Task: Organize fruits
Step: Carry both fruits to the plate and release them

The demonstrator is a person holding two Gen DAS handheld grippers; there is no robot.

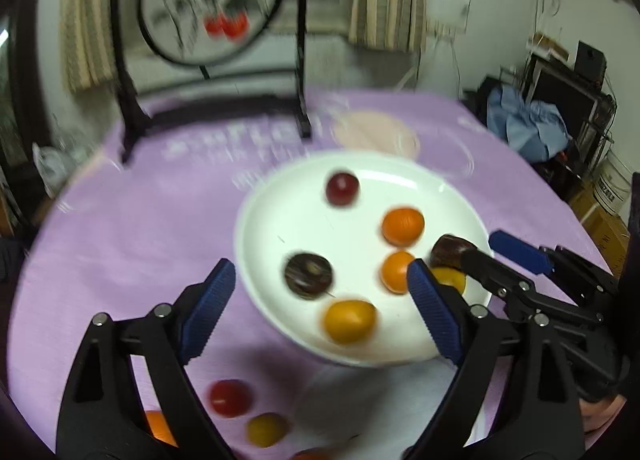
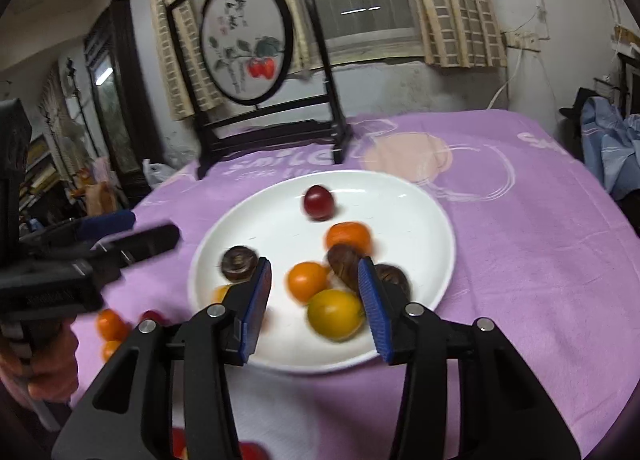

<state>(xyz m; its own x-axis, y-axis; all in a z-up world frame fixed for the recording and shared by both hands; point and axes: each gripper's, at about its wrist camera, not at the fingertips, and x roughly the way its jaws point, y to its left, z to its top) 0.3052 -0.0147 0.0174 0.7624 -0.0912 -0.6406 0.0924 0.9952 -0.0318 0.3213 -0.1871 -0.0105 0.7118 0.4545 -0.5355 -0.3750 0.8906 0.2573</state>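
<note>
A white plate (image 1: 280, 227) on the purple cloth holds a red fruit (image 1: 342, 188), orange fruits (image 1: 402, 225), a yellow one (image 1: 350, 320) and brown chestnut-like ones (image 1: 308, 275). My left gripper (image 1: 320, 300) is open over the plate's near edge, empty. My right gripper (image 2: 314, 292) is open above the plate (image 2: 400, 211), with an orange fruit (image 2: 307, 280) and a yellow fruit (image 2: 335, 314) between its fingers, untouched. In the left wrist view the right gripper (image 1: 492, 250) reaches in over the plate's right rim beside a brown fruit (image 1: 448, 250).
Loose red (image 1: 230, 398), yellow (image 1: 266, 428) and orange (image 1: 158, 426) fruits lie on the cloth near the plate. A black-framed painted screen (image 2: 244, 39) stands at the table's back. Clutter and blue cloth (image 1: 528, 123) lie off the right edge.
</note>
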